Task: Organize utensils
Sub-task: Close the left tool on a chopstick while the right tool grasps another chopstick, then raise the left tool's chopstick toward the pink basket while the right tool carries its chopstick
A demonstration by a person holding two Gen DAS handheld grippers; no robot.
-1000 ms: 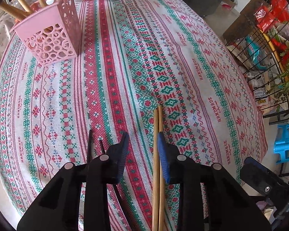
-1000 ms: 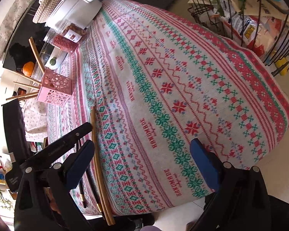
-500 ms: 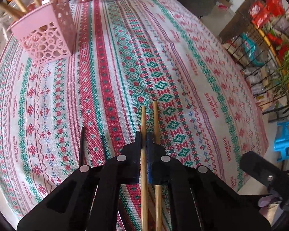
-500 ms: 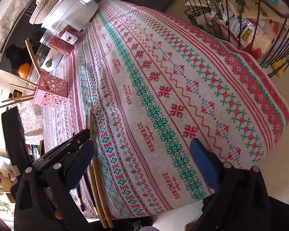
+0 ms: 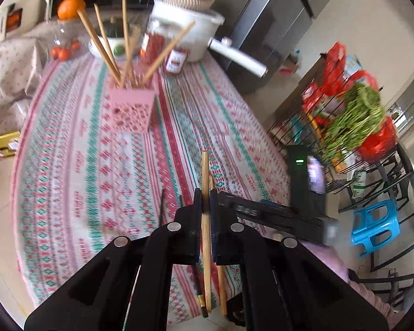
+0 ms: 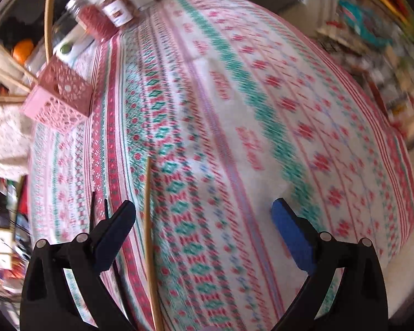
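Left gripper (image 5: 206, 207) just clamped one chopstick (image 5: 205, 182), lifted it off the tabletop (image 5: 102, 165) toward pink holder (image 5: 131, 110); right gripper (image 6: 204, 220) gapes empty.

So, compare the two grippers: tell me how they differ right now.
The left gripper has its jaws shut on a light wooden chopstick; the right gripper has jaws wide apart, gripping nothing. The left is lifted off the patterned tablecloth; the right hangs over a second chopstick lying there. Both have black frames and blue pads.

holder (image 5: 129, 110) on table (image 5: 69, 193), chopsticks (image 5: 107, 44) inside
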